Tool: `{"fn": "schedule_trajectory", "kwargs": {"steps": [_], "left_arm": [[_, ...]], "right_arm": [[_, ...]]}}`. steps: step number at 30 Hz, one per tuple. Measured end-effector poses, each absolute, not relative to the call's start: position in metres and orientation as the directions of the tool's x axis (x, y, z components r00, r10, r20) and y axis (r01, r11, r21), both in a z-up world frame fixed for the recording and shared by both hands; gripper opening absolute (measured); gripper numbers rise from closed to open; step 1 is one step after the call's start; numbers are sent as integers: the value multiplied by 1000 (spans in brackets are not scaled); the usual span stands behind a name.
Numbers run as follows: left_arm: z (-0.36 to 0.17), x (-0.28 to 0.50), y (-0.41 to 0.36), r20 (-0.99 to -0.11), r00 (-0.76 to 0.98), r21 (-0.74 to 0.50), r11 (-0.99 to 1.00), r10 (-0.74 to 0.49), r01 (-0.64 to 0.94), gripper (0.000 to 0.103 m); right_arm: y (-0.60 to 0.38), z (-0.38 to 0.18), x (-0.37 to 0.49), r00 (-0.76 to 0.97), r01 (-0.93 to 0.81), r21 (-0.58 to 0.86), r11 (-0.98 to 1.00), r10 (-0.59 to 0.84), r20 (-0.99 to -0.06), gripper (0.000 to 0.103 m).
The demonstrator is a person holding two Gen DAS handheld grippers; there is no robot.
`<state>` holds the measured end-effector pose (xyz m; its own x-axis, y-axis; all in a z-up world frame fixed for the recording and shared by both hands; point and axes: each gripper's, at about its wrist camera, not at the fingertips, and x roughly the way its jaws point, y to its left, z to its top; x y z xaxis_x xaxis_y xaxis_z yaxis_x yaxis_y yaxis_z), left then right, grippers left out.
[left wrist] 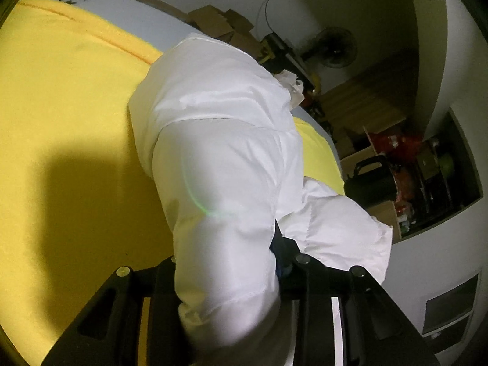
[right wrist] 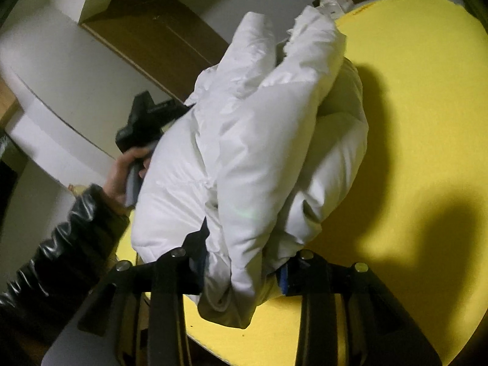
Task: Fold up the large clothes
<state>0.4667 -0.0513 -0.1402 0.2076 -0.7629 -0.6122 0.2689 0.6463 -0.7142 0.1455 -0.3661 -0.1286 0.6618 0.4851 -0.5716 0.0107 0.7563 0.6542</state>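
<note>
Two grippers gripping puffy white coat [left wrist: 219, 152]: left gripper [left wrist: 227, 262] and right gripper [right wrist: 241, 259] each pinching thick fold. Lying bunched near edge of yellow bed [left wrist: 61, 106]. Maybe slipping from fingers, puffing open, sliding off edge, fabric being slick.

White puffer jacket [right wrist: 250, 158] showing smooth, faintly sheened quilted cloth, yellow sheet [left wrist: 67, 116] lying matt and soft at left, black sleeve [right wrist: 61, 238] gleaming glossy at lower left, gripper fingers [right wrist: 166, 289] looking matt black plastic, cardboard boxes [left wrist: 219, 24] sitting dull brown up top.
</note>
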Motion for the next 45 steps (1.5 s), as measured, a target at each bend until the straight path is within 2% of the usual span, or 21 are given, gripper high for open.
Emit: {"fn": "schedule_trajectory", "kwargs": {"steps": [3,5,7,8,12,15,17,19,21,22,24,25,27,30,34,37,42,45], "left_arm": [[-137,468,-52,-627,205,-708,660,-752,252,43],[-134,468,-51,-649,197,-700,678,-735,223,56],[-124,465,-45,-650,210,-695,683,-730,224,83],[-116,462,-43,-648,230,-686,688,-726,237,89],[-78,436,-29,-697,379,-552,793,-609,258,90],[-34,388,-22,-693,574,-341,900,-435,270,91],[-4,339,-21,-621,716,-184,947,-318,262,91],[17,287,-22,-548,819,-52,984,-170,170,93],[28,248,-19,-502,864,12,999,-29,40,94],[33,226,-17,-472,881,27,999,39,-29,94],[39,184,-12,-403,908,18,993,110,-113,96],[40,162,-9,-376,917,0,990,131,-141,101],[40,125,-2,-358,922,-45,984,144,-171,103],[34,92,3,-428,898,-88,984,101,-152,103],[21,64,-7,-494,862,-21,989,117,-146,103],[18,44,-19,-471,873,10,990,126,-138,103],[10,28,-29,-498,864,14,996,80,-84,103],[6,24,-32,-512,856,25,997,79,-77,103]], "right_arm": [[-366,-128,143,667,28,649,760,469,-578,53],[-367,-128,136,677,42,656,753,462,-573,81],[-371,-124,134,692,53,666,744,453,-562,83],[-375,-123,133,694,63,667,742,448,-564,83],[-393,-109,124,729,109,644,757,379,-570,83],[-407,-83,111,783,137,564,814,259,-565,83],[-407,-61,104,811,143,515,845,198,-550,83],[-398,-39,95,835,152,444,883,126,-536,86],[-380,-19,90,841,173,346,922,45,-540,95],[-370,-11,89,836,170,296,940,22,-548,103],[-352,-1,80,845,149,223,963,-7,-535,103],[-345,2,74,849,145,197,970,-20,-527,103],[-328,7,62,862,116,151,982,-24,-507,103],[-305,9,35,872,97,69,993,-51,-486,103],[-288,13,11,892,125,28,992,-100,-441,103],[-277,12,-7,905,139,45,989,-108,-411,103],[-250,2,-6,862,142,-63,988,-155,-483,103],[-241,3,-13,864,148,-76,986,-166,-476,103]]}}
